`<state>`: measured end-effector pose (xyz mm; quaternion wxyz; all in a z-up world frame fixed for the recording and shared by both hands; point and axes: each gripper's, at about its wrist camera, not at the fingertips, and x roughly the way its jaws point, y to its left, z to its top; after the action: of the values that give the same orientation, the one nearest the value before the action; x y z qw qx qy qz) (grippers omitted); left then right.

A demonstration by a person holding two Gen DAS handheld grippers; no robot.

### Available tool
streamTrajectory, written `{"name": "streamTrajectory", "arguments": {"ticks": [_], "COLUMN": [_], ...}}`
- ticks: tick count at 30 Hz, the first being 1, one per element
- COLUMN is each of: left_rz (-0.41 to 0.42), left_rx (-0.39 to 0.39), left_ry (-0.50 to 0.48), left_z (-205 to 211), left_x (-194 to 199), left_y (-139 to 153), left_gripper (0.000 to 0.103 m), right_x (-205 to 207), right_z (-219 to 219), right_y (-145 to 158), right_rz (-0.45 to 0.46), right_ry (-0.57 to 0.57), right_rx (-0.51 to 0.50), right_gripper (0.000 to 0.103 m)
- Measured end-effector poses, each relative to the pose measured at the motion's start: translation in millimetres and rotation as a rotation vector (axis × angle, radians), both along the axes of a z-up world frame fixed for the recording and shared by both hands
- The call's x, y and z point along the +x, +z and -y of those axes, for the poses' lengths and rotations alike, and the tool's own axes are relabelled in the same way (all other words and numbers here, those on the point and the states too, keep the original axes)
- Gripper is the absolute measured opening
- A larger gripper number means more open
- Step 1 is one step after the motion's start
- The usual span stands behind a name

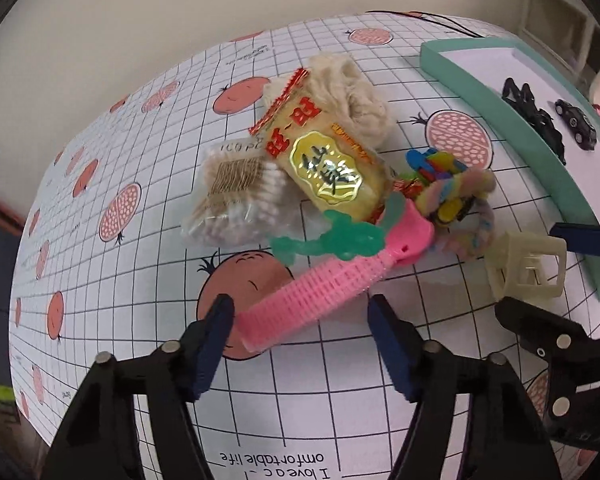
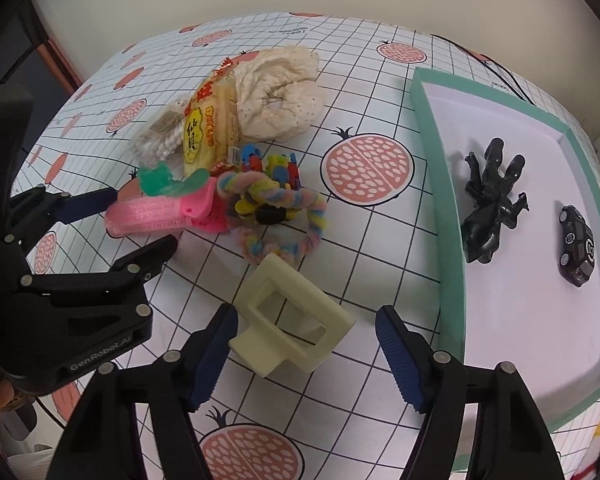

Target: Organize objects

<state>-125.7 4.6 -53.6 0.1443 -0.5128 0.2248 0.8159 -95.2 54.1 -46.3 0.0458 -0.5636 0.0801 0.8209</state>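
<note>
Objects (image 1: pixel 324 168) are seen piled at 12 o'clock on the counter (image 1: pixel 112 184) in the left wrist view; the left gripper (image 1: pixel 300 344) is spread, its fingers (image 1: pixel 216 344) flanking a pink hair roller (image 1: pixel 312 292). In the right wrist view, the right gripper (image 2: pixel 306 356) is spread around a cream hair claw (image 2: pixel 292 320); a teal tray (image 2: pixel 440 208) at 3 o'clock holds a black figure (image 2: pixel 488 204) and a toy car (image 2: pixel 576 244).

We see a glossy foil snack pack (image 1: pixel 327 162) beside a rough cream cloth (image 1: pixel 354 98). The pink comb (image 1: pixel 320 288) and cream clip (image 2: pixel 290 322) look like smooth plastic; our pads (image 2: pixel 400 356) are ribbed
</note>
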Motion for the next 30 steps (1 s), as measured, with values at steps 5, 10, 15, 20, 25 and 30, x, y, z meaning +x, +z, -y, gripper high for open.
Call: {"name": "streamTrajectory", "arguments": {"ticks": [5, 10, 15, 20, 25, 30], "left_rz": [-0.003, 0.02, 0.031, 0.031, 0.034, 0.061], "left_rx": [-0.027, -0.017, -0.024, -0.041, -0.011, 0.086], "left_ry": [-0.008, -0.009, -0.035, -0.079, -0.096, -0.087], "left_z": [1.4, 3.5, 2.6, -1.9, -2.9, 1.9], "left_x": [2.4, 4.1, 2.8, 7.4, 7.7, 2.5], "left_y": [2.7, 7.3, 6.5, 7.4, 15.0, 25.2], "left_gripper": [0.052, 0.039, 0.034, 0.029, 0.027, 0.025], "right_x": [1.4, 0.0, 0.6, 1.0, 2.7, 5.7], "right_z": [-2.6, -1.5, -1.4, -3.6, -6.6, -13.0], "right_y": [0.8, 0.5, -0.1, 0.2, 3.5, 12.3], "right_rz": [-0.004, 0.003, 0.011, 0.016, 0.003, -0.037], "right_ry": [-0.007, -0.007, -0.002, -0.006, -0.009, -0.023], "right_rx": [-0.006, -0.013, -0.01, -0.028, -0.054, -0.071], "right_gripper": [0.075, 0.064, 0.061, 0.06, 0.06, 0.06]}}
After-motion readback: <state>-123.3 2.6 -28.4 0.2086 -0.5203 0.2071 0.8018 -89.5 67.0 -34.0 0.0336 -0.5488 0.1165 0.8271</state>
